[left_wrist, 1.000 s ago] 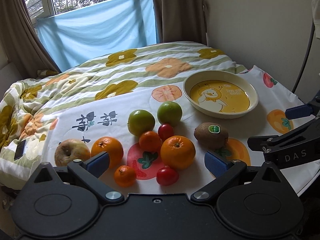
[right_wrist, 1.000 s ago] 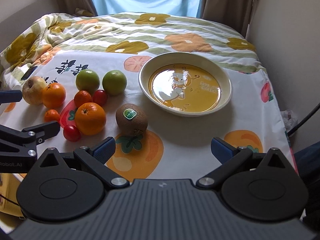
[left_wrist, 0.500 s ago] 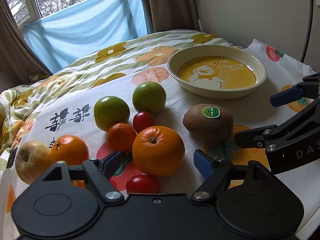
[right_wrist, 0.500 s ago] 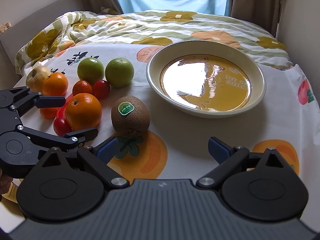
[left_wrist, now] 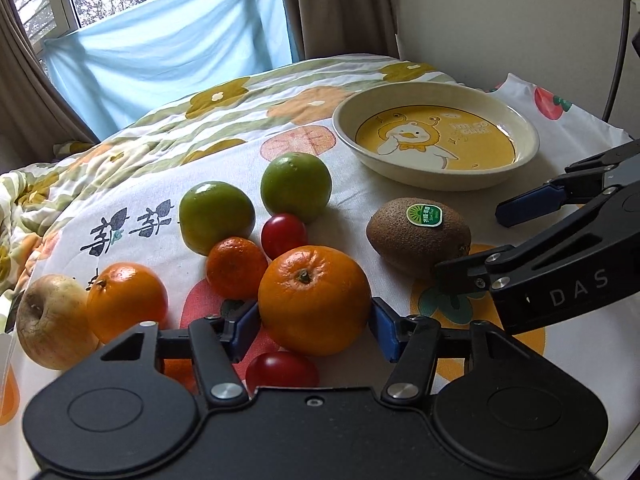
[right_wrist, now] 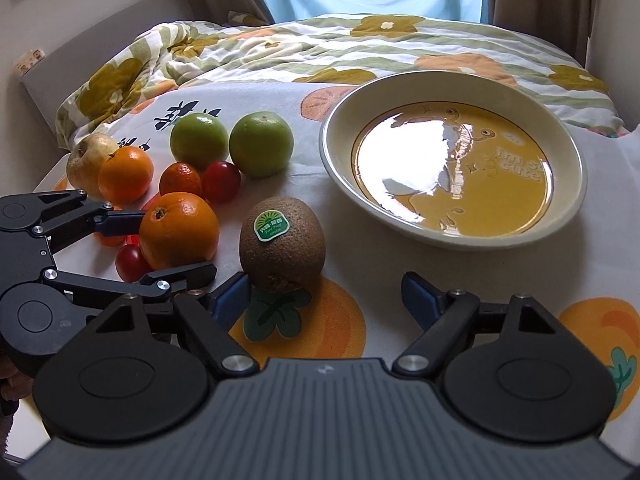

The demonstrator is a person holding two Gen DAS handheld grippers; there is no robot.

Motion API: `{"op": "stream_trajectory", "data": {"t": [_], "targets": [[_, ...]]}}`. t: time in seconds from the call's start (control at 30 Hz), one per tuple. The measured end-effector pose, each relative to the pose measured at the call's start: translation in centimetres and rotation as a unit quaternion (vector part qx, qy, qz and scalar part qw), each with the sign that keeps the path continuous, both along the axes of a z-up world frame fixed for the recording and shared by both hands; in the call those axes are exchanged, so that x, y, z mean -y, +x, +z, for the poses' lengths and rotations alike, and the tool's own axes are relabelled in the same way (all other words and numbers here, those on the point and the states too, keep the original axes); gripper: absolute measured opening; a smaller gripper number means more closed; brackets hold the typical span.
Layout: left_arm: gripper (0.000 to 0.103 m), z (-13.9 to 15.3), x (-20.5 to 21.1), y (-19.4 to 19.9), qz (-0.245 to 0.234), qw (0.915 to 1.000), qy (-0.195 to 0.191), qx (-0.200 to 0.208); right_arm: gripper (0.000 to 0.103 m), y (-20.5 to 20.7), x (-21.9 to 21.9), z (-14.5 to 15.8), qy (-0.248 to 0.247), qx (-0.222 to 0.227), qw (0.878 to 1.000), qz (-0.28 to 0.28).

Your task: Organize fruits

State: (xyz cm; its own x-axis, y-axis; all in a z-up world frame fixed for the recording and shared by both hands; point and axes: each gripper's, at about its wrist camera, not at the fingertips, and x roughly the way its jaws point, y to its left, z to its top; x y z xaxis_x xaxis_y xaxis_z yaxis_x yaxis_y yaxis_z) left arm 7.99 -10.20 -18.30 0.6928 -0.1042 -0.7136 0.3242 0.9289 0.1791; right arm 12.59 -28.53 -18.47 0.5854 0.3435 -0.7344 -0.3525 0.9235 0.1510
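My left gripper is open with its blue pads on either side of a big orange, close to touching it; it also shows in the right wrist view. My right gripper is open and empty, just short of a brown kiwi with a green sticker; its left pad is beside the kiwi. A cream plate with a yellow duck picture stands empty at the right. Two green fruits, small red tomatoes, a mandarin, another orange and a yellowish apple lie around.
The fruits lie on a white cloth with fruit prints over a bed with a flowered quilt. A wall and a dark cable are at the right. Curtains and a window are at the back.
My left gripper has moved forward and down so that its pads now flank the big orange. My right gripper has moved forward and closer to the kiwi.
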Motion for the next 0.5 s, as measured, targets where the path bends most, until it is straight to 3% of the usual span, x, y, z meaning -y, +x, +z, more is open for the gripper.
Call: {"op": "stream_trajectory", "data": {"t": [0.23,0.33,0.43,0.5], "targets": [[0.063,0.2,-0.4,-0.8,0.002,1.0000,0.007,0.004,0.088,0.7,-1.4,-0.2,0.005,0.011,1.000,0.024],[0.063,0.2,-0.5,-0.8,0.004,0.9999,0.010,0.006,0.080,1.2,-1.9,-0.3,0.002,0.018,0.999,0.028],[0.063,0.4,-0.6,-0.8,0.009,0.9999,0.007,0.008,0.063,1.5,-2.3,-0.1,0.011,0.019,0.999,0.044],[0.063,0.7,-0.6,-0.8,0.011,0.9999,0.006,0.011,0.062,1.5,-2.6,0.0,0.007,0.018,0.999,0.043]]}}
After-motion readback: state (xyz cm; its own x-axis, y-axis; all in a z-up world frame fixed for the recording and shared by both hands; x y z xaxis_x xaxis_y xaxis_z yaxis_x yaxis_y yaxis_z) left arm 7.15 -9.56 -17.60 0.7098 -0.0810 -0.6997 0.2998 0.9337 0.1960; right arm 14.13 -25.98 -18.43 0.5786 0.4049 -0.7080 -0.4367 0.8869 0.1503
